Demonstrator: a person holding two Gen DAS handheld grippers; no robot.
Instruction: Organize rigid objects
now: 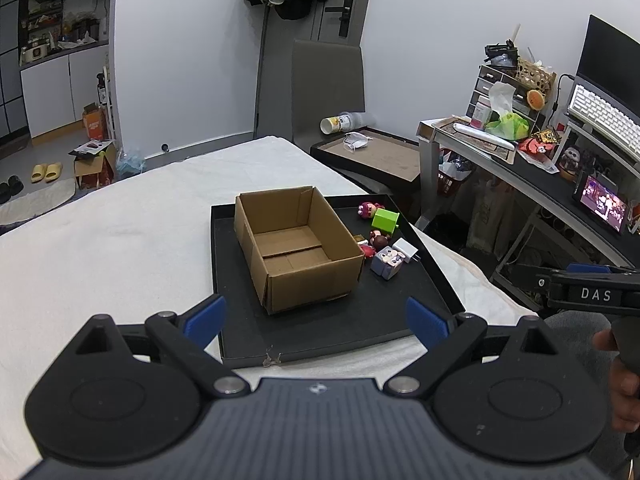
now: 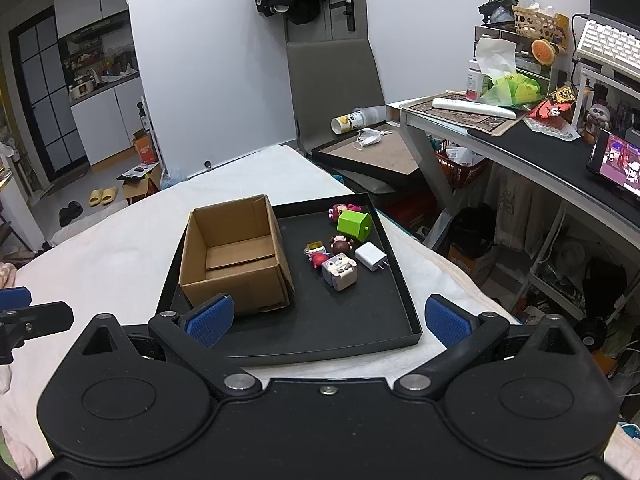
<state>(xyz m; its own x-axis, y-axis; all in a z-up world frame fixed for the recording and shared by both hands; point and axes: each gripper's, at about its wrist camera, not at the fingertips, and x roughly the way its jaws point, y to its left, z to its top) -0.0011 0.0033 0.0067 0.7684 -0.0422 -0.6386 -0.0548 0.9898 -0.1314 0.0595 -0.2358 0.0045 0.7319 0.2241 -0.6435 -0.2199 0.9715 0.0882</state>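
Nothing packed yet, by the look of it: open brown cardboard box empty, bare floor and inner flaps showing, sitting on the left half of a shallow black tray on a white-covered surface.

All items to sort loose on the tray, right of the box and well clear of both claws: lime-green plastic block, pink figurine just behind it, brown-haired doll head, red figurine, grey cube toy with a cartoon face touching the red one, white plug-in charger just beside.

Left gripper spread wide, holding nothing, hovering at the tray's near edge. Right gripper likewise released and empty.

Whole job seemingly left.
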